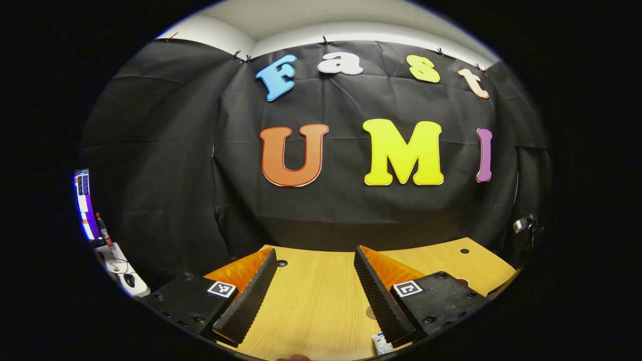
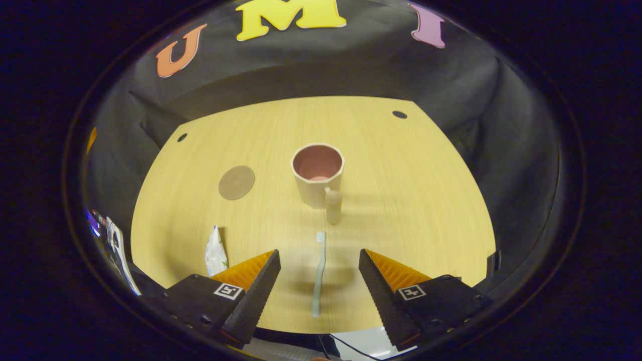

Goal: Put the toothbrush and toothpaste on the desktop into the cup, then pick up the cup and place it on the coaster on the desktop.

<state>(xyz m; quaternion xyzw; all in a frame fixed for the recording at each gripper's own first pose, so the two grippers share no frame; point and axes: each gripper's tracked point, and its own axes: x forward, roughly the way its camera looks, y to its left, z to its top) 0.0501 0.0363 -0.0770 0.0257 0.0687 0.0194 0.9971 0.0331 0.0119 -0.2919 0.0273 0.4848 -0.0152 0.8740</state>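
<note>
Wood-grain desktop (image 2: 401,200) holds faceted cup (image 2: 317,173), slim toothbrush (image 2: 319,273), round coaster (image 2: 236,182); both tools released.

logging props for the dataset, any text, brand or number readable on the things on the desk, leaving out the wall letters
None can be read.
toothpaste tube: printed patches, too blurred to read.
toothbrush, cup, coaster: no lettering visible.
square markers on the right gripper and left gripper: patterns, not words.
</note>
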